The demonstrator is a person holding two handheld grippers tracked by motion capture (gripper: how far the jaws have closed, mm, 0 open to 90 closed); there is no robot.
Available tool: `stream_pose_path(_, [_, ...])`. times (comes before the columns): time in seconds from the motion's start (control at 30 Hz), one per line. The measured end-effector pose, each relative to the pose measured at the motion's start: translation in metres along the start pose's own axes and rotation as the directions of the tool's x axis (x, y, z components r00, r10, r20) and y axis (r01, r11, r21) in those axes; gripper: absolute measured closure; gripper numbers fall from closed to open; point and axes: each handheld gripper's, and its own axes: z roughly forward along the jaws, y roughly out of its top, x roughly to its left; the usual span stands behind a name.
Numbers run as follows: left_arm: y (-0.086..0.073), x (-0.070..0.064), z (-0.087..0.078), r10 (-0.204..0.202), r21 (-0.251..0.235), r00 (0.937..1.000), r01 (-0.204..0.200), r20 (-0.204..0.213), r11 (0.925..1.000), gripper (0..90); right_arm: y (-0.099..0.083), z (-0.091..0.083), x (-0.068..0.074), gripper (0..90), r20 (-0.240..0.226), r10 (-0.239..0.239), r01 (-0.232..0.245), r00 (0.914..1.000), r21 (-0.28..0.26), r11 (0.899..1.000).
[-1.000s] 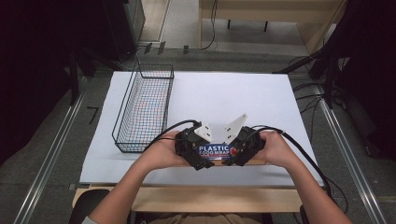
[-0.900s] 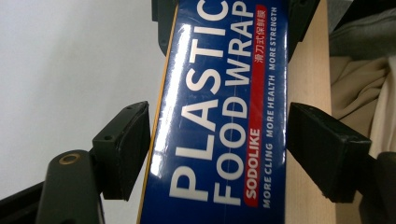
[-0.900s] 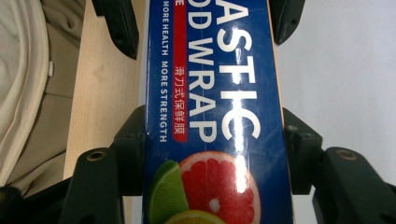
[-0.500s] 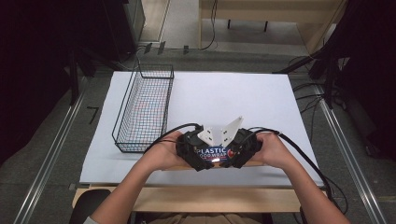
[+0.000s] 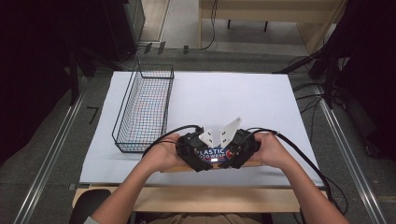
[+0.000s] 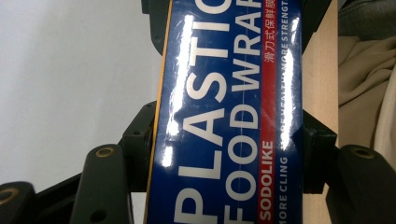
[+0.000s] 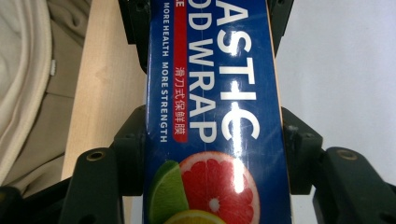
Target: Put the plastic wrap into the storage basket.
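Near front edge of table (image 5: 261,93), close to person: blue box of plastic food wrap (image 5: 212,154), held level betw. both tools, above the white sheet and the bare wood strip at the edge. Left tool (image 5: 192,153) pinching box's left end; black jaws pressed on both long sides of box (image 6: 224,116) in left gripper view, white lettering running up frame. Right tool (image 5: 239,150) clamped on the other end; jaws tight vs. box sides in right gripper view, fruit print and red label strip on box (image 7: 210,116). Hands wrapped round both tools, forearms entering from bottom. Grey plates on top of tools, touching or nearly so, hard to tell from high view. Wire basket (image 5: 144,109) on left part of table, well apart from box. Beige cloth past table edge in both gripper views.
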Motion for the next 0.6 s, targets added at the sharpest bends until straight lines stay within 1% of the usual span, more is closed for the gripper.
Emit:
stream_pose_path(0.03, [0.0000,0.0000,0.0000,0.000,0.000,1.0000,0.000,0.000,1.0000,39.4,-0.0005,0.0006,0.0001,40.5,-0.002,0.001,-0.001,1.0000,-0.002,1.000])
stream_pose_path(0.1, [0.0002,-0.0020,0.0008,0.014,-0.002,0.9997,-0.014,-0.019,0.9999,39.7,-0.0025,0.0012,0.0004,40.4,0.004,-0.011,0.011,0.9999,-0.010,1.000])
stream_pose_path(0.3, [0.0008,-0.0025,0.0004,0.022,0.002,0.9994,-0.022,-0.026,0.9998,40.1,-0.0027,0.0016,0.0000,39.5,0.004,0.003,-0.003,1.0000,-0.010,1.000])
stream_pose_path(0.47, [0.0011,-0.0027,-0.0013,0.007,0.003,0.9997,-0.007,-0.023,1.0000,40.2,-0.0031,0.0006,-0.0020,37.3,-0.008,0.022,-0.023,0.9997,-0.014,1.000])
stream_pose_path(0.5, [0.0010,-0.0030,-0.0015,0.011,0.001,0.9996,-0.010,-0.026,0.9999,40.3,-0.0042,-0.0007,-0.0031,34.0,-0.023,0.024,-0.024,0.9995,-0.029,0.999])
stream_pose_path(0.6, [0.0005,-0.0024,-0.0026,-0.004,0.001,0.9999,0.004,-0.013,1.0000,40.3,-0.0051,-0.0014,-0.0031,31.6,-0.024,0.028,-0.029,0.9993,-0.031,0.999])
